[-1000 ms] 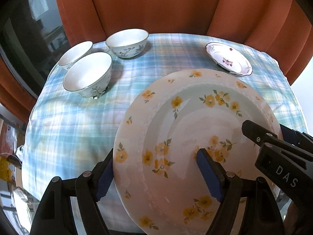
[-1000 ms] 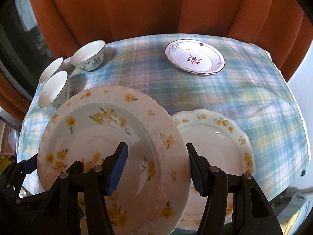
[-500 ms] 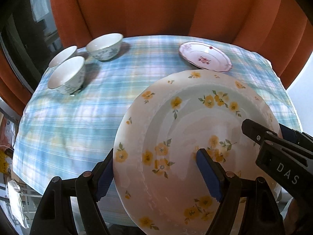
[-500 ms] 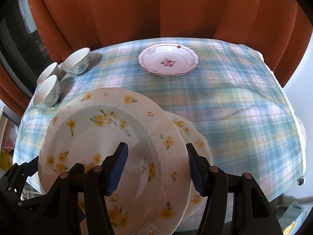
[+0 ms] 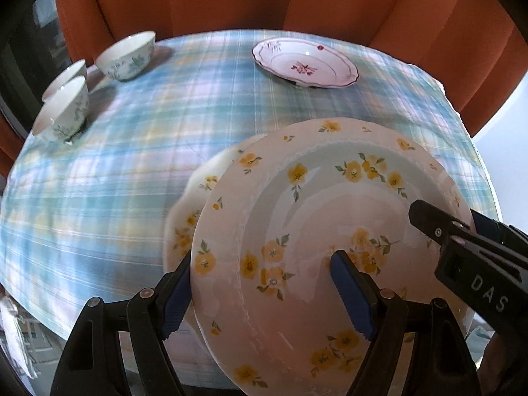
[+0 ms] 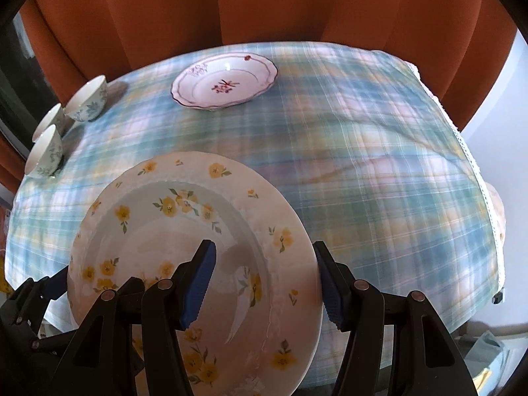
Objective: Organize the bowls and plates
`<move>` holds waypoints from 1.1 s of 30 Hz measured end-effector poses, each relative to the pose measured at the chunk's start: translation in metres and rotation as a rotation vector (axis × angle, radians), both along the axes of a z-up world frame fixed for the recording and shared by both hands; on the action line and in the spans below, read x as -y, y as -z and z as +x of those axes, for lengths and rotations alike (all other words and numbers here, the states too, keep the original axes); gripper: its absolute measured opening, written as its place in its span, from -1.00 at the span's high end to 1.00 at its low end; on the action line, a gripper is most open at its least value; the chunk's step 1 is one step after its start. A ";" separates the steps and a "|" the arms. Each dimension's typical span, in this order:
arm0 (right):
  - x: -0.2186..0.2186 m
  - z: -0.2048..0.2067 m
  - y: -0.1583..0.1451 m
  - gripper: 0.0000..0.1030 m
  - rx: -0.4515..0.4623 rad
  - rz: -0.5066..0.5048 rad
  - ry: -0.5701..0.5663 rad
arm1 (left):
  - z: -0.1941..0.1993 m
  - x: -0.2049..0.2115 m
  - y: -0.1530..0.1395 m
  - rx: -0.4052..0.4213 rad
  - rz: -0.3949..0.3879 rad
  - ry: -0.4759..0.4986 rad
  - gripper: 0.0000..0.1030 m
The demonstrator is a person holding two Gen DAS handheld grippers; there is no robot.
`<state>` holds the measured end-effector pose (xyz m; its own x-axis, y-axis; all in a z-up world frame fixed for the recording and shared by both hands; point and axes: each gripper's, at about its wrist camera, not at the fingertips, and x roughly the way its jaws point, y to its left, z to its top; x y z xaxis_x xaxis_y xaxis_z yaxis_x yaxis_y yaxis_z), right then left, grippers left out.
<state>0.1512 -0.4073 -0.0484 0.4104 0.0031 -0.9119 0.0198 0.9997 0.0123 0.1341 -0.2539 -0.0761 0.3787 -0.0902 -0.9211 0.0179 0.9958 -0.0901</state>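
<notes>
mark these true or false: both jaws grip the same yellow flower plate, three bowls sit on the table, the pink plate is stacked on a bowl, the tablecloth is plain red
1. Left gripper and right gripper both grip the yellow-flower plate: true.
2. Three bowls sit on the table: true.
3. The pink-flower plate is stacked on a bowl: false, it lies alone on the tablecloth.
4. The tablecloth is plain red: false, it is blue-green plaid.

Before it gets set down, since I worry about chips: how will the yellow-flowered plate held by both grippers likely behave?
The yellow-flowered plate looks like glazed ceramic, so probably stiff and brittle; a hard landing could chip it. Its glossy sheen suggests it is slippery, and the left gripper and right gripper each clamp only a rim edge. It is wide, so likely fairly heavy.
</notes>
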 end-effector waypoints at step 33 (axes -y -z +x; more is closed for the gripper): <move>0.003 0.019 0.035 -0.22 -0.096 0.061 -0.042 | 0.018 0.021 0.029 -0.066 0.191 0.025 -0.75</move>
<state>0.1702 -0.4103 -0.0837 0.3191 0.0748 -0.9448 -0.0181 0.9972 0.0728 0.1521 -0.2749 -0.1054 0.3170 0.0802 -0.9450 0.0433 0.9941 0.0989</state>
